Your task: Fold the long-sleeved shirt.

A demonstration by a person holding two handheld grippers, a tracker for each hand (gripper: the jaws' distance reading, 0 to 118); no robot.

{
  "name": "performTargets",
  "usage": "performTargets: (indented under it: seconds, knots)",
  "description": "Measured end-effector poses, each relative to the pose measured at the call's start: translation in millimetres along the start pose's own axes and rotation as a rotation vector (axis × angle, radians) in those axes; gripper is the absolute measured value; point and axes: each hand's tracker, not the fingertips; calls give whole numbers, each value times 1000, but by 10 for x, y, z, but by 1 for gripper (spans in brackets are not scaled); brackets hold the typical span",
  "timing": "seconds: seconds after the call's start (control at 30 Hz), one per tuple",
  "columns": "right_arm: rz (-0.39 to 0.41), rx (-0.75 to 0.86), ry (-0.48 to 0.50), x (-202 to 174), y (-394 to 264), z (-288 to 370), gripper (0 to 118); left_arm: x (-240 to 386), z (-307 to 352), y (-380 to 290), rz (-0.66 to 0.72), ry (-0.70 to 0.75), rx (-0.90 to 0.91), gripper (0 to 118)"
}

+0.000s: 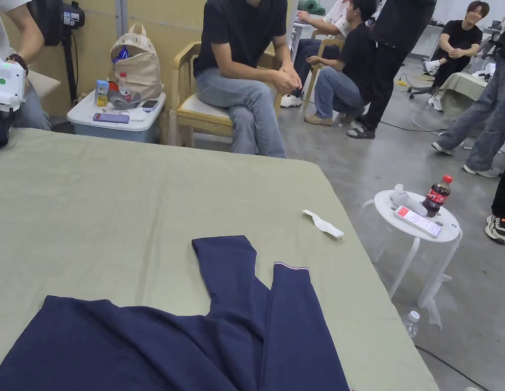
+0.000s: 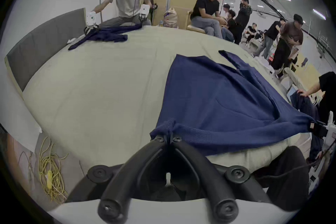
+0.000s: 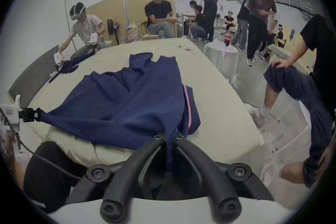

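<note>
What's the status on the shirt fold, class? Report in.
Left gripper and right gripper both shut on shirt edge. Sleeves laid out flat. White strip beyond cuffs.

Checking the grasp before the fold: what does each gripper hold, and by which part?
Both hold the navy long-sleeved shirt: the left gripper and right gripper are each shut on a bunched bit of its near edge, at opposite corners.
</note>
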Motion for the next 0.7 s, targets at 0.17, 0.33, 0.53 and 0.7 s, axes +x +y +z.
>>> performTargets:
  seconds: [0.17, 0.33, 0.53, 0.7]
  knots:
    - [68, -76, -21, -33, 13, 2, 29, 1, 13, -102, -7, 31, -25, 23]
    - [13, 84, -53, 14, 368, 295, 64, 104, 346, 201, -1, 1, 123, 54]
    - [3, 353, 83, -182, 1152, 326, 60, 495, 652, 935, -24, -88, 338, 33]
    - [70, 397, 76, -522, 1406, 13, 1, 812, 534, 1245, -41, -2, 353, 0]
